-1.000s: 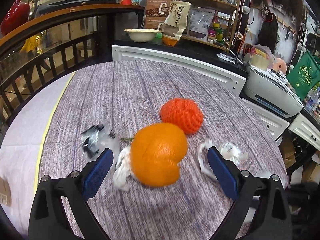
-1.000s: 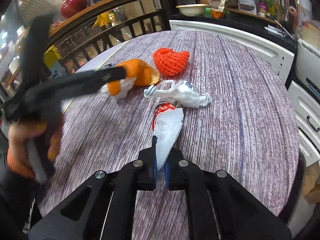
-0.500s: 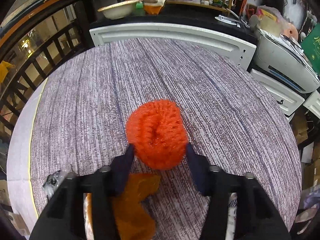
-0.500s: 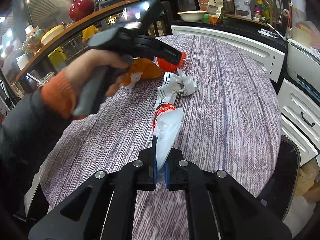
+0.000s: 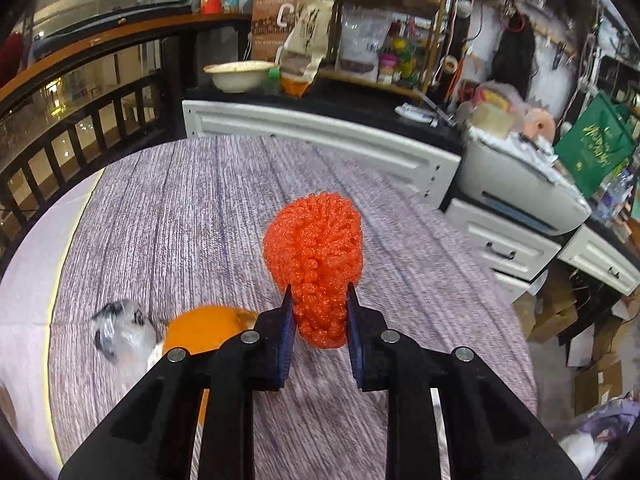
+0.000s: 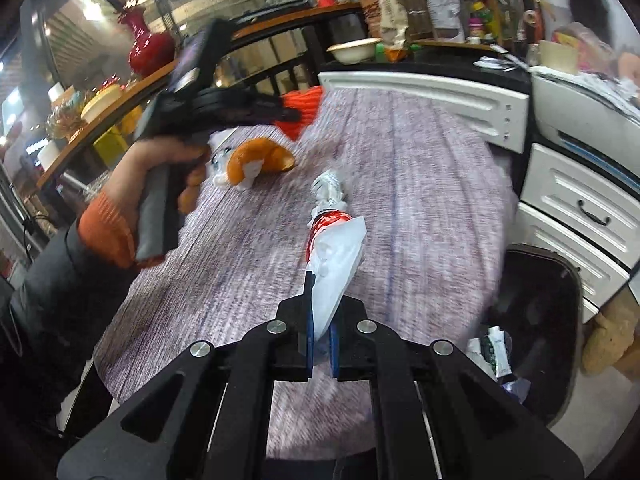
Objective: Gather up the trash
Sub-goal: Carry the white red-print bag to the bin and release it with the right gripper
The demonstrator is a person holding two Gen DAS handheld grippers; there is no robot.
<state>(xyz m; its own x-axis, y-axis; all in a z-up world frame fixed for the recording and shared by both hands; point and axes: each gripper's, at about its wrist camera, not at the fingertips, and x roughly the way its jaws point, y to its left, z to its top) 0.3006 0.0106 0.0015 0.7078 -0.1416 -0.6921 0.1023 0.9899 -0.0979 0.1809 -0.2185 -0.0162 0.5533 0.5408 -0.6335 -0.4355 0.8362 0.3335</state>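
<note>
My left gripper (image 5: pixel 319 300) is shut on an orange foam fruit net (image 5: pixel 314 254) and holds it above the round table (image 5: pixel 168 216). It also shows in the right wrist view (image 6: pixel 296 114), carrying the net (image 6: pixel 306 106). My right gripper (image 6: pixel 320 322) is shut on a white and red wrapper (image 6: pixel 334 254), lifted over the table. An orange peel (image 5: pixel 204 330) with white tissue and a clear crumpled wrapper (image 5: pixel 120 332) lie on the table at the left. A silver crumpled wrapper (image 6: pixel 330 188) lies beyond the held wrapper.
A black trash bin (image 6: pixel 536 320) with some litter inside stands beside the table at the right. White drawers (image 6: pixel 580 216) and a cabinet (image 5: pixel 320 136) ring the table's far side. A wooden railing (image 5: pixel 80 112) runs at the left.
My left gripper has closed on the orange net and lifted it off the table. The right gripper has raised its wrapper and swung toward the bin side.
</note>
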